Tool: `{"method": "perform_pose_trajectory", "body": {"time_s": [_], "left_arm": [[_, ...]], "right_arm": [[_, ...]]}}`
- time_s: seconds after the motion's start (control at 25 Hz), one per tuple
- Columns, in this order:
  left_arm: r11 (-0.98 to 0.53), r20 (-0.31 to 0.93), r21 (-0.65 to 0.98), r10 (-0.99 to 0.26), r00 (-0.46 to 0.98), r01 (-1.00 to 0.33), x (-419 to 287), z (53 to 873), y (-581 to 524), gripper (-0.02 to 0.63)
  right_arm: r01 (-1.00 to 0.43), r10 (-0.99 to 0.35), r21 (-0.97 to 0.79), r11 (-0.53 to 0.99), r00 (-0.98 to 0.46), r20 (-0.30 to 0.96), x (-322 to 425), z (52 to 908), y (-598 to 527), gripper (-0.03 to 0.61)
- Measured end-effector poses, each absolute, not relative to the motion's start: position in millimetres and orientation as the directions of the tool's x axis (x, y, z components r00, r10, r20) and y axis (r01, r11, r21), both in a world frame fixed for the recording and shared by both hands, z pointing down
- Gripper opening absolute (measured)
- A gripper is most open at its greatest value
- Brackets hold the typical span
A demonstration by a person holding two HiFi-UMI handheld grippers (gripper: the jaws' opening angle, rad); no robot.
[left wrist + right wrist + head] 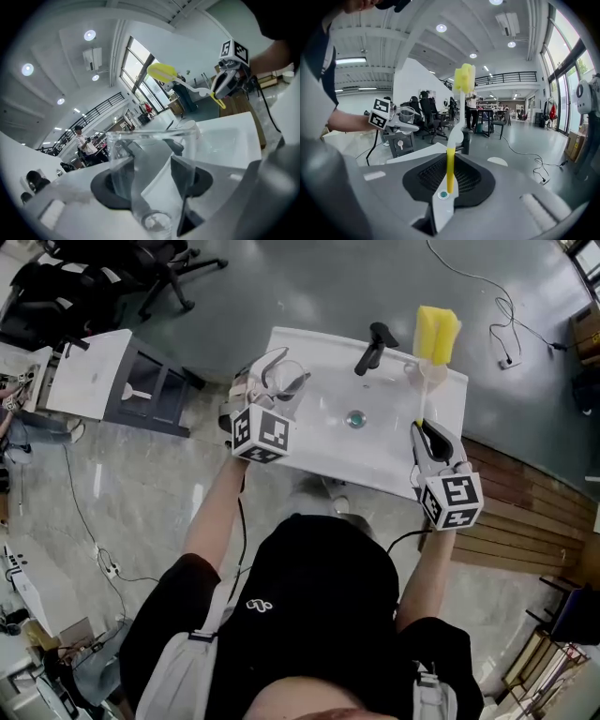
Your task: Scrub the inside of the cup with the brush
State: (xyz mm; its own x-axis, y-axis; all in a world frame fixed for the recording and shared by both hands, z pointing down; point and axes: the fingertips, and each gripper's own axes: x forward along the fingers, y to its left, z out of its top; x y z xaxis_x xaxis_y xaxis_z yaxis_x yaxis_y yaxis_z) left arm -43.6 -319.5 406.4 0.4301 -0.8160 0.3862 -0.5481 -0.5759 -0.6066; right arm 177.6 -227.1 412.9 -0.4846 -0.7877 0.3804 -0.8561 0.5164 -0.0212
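A clear glass cup (284, 379) is held over the left end of the white sink (319, 451), with my left gripper (275, 385) shut on it. In the left gripper view the cup (154, 154) stands between the two dark pads, its mouth pointing away from the camera. My right gripper (427, 434) is shut on the brush's yellow handle (450, 171) at the sink's right end. The brush's yellow sponge head (437, 334) points away from me, well apart from the cup. The right gripper view shows the sponge head (464, 77) upright and the cup (407, 114) far off at the left.
A black faucet (373, 346) and a round drain (355, 418) sit in the sink. A white cabinet (94, 376) and office chairs (159, 268) stand at the left. A cable (497, 306) runs over the grey floor, and wooden boards (525, 512) lie at the right.
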Motion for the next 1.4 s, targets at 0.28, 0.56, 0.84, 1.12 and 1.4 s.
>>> {"method": "perform_pose_trajectory", "body": {"time_s": [0.28,0.56,0.84,1.12,1.4], "left_arm": [[-0.597,0.473,-0.670,-0.801,0.366,-0.442,-41,422,-301,0.256],[-0.612,0.524,-0.679,-0.791,0.316,-0.407,-35,426,-290,0.256],[-0.640,0.581,-0.680,-0.768,0.270,-0.357,-39,437,-282,0.256],[-0.647,0.605,-0.724,-0.762,0.231,-0.238,-39,444,-275,0.256],[-0.646,0.621,-0.752,-0.761,0.187,-0.131,-40,448,-272,0.256]], "right_arm": [[-0.810,-0.741,0.070,0.583,-0.494,0.454,181,426,-204,0.051],[-0.729,-0.677,0.149,0.668,-0.513,0.528,166,436,-182,0.051],[-0.635,-0.622,0.241,0.734,-0.488,0.612,146,452,-163,0.051],[-0.533,-0.610,0.366,0.763,-0.405,0.681,148,460,-155,0.051],[-0.444,-0.629,0.478,0.758,-0.305,0.715,160,459,-155,0.051]]}}
